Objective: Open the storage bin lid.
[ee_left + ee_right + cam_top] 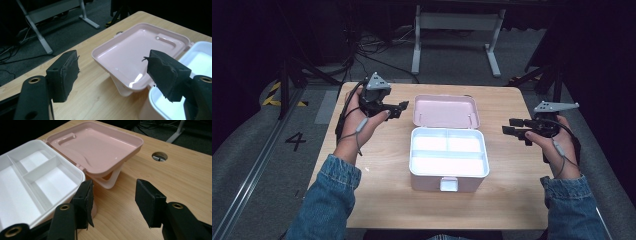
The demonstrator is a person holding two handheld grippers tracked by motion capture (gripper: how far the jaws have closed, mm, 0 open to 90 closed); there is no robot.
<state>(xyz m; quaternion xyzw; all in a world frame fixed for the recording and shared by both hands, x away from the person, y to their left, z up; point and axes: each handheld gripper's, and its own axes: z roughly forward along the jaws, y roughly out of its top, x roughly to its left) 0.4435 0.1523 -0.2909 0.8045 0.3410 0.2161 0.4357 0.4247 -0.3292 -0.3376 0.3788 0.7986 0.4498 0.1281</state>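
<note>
Closest to the camera in the high view are the person's two denim sleeves, and just past them sits the lunch box (448, 159), smack in the middle of the wooden table (377, 200). It's a pink box with a white three-compartment tray inside, nothing in any of the compartments, and a small latch tab on the front edge. The pink lid (445, 110) is flipped all the way back behind it, resting tilted on its handle.

Left gripper (398, 109) hovers off the lid's left side, jaws spread wide with nothing between them. Right gripper (512, 126) is off to the right of the box, well apart from it, also released and empty.

My read: the opening step looks done and both hands are clear of the box. Next move probably needs something to go into the tray, or the lid swung forward again, which would call for a pinch on the lid rim.

The right gripper view gives you a cable hole (159, 156) in the tabletop and the white handle propping the lid. The high view shows desk legs (457, 37) on the floor beyond.
</note>
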